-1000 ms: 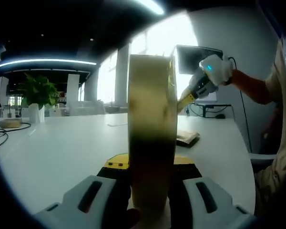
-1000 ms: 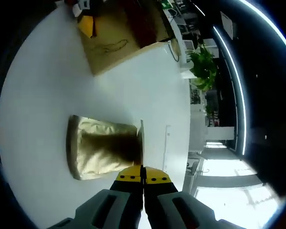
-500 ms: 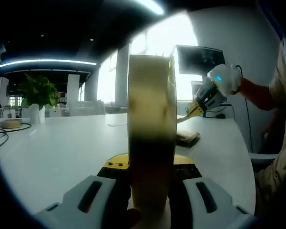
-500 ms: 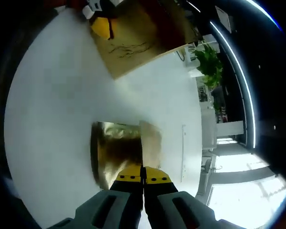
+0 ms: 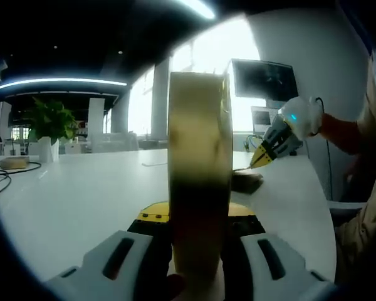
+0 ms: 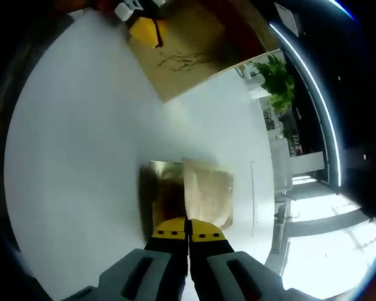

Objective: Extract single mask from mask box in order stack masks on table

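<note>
Two tools busy | left tool [image 5: 197, 251] clamped on mask box [image 5: 199, 175], upright | right tool [image 6: 188, 235] pinching a mask [image 6: 207, 194], right over the stack [image 6: 163, 194] on the surface [image 6: 75, 157]

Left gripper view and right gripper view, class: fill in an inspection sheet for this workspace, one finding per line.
Surface: white table, bare around the work.
Job's things: mask box upright, clamped in the left tongs; mask stack lying flat on the table; a single mask pinched by the right tongs just above the stack.
Clutter: small flat object at the table's far edge.
Grippers: left shut on the box; right shut on the mask.
Cables: dark cable near that object.
Surroundings: potted plant, monitor, bright windows.
</note>
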`<state>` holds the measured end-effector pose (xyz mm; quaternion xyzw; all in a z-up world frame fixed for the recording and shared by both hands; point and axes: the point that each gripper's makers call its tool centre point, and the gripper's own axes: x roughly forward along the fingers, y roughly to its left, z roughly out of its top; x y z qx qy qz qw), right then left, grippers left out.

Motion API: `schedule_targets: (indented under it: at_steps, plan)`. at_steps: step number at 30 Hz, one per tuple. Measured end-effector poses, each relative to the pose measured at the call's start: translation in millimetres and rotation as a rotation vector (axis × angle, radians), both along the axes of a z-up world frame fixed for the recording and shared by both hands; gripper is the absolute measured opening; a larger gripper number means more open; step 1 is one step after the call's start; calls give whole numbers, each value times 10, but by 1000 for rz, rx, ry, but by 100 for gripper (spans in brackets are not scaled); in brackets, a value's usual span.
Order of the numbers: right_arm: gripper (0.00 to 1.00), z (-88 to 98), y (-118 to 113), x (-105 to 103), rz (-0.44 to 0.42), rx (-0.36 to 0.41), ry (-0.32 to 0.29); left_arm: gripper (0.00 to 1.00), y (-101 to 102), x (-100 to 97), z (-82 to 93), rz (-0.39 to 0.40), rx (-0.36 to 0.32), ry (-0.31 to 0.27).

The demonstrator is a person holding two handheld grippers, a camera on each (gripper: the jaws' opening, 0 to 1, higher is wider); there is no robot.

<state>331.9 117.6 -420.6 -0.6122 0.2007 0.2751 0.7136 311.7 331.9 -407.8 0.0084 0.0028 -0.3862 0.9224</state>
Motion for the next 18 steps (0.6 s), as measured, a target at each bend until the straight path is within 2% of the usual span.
schedule_targets:
  at_steps: [7,11,18]
  plan:
    - [0,-28,-7,-12,-1,6,-9,20,2,-7,-3,0,1,-1]
    - [0,-66,0,-38,6,-21,-20,20,3,-9,-4,0,3,-2]
    - [0,-95,16,-62,10,-23,-11,20,2,-8,-6,0,3,-2]
